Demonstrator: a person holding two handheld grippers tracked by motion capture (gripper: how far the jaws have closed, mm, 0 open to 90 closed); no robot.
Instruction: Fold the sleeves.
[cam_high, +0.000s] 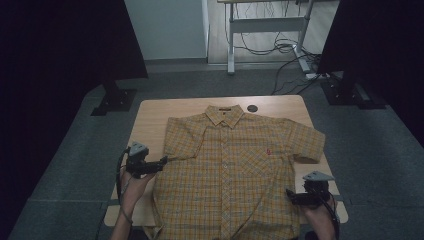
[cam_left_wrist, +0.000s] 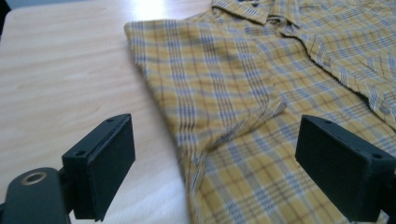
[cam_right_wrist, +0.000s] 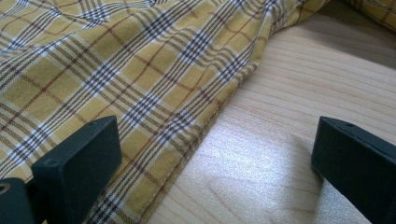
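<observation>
Plaid shirt (cam_high: 235, 170) flat on counter (cam_high: 150, 115), buttons up. Both sets of fingers apart, empty. I'd drive left gripper (cam_high: 162, 163) low onto the sleeve seam, right gripper (cam_high: 291, 195) onto the side hem, pinching one layer only.

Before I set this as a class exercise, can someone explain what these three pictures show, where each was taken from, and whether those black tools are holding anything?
A person stands at a wooden table with a hand-held two-jaw tool in each hand. The high view looks down from above: the left tool is beside a sleeve, and the right tool is by the side edge of a yellow plaid short-sleeved shirt spread flat, front up. The other two pictures come from cameras riding on each tool, looking along its black jaws. In both, the jaws stand wide apart, straddling the shirt's edge without pinching it. So nothing is held yet.
</observation>
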